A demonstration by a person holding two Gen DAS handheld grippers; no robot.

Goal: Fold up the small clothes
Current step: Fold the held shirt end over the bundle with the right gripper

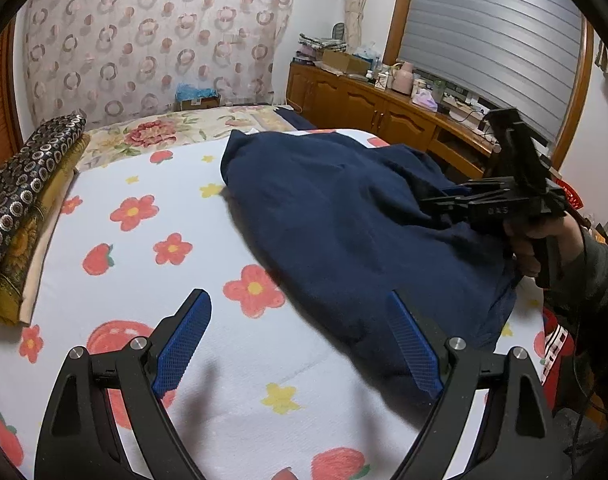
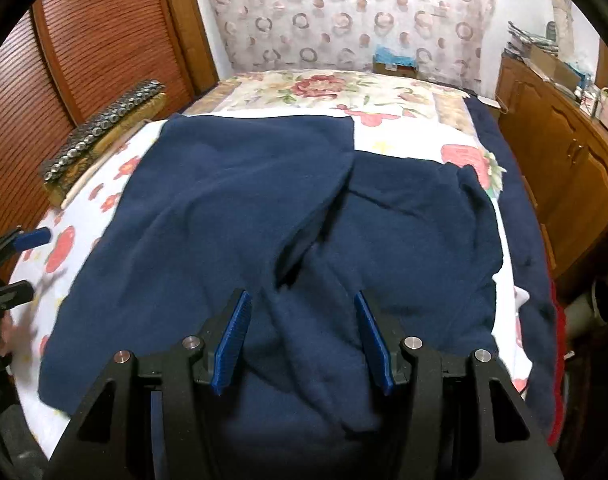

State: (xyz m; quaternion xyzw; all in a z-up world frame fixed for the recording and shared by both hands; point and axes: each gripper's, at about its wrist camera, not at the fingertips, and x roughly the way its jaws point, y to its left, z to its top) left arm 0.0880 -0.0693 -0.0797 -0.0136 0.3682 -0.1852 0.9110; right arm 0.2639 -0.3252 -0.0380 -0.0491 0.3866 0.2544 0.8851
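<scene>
Between right fingers (image 2: 240,336): navy garment (image 2: 232,208), unpinched.

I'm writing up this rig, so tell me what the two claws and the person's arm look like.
Both claws are black frames with silver bolts and ribbed blue pads: the left claw, the right claw. From the left camera, the right one shows pale lettering on its black body, a dark cable trails below, and the person's sleeve is dark grey-green.

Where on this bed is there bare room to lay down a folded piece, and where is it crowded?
Free: the flowered sheet between the navy garment and the stacked fabrics at the bed's edge, and the floral quilt strip beyond the garment. Crowded: the middle and the cabinet side, where the garment spreads under the right gripper.
</scene>
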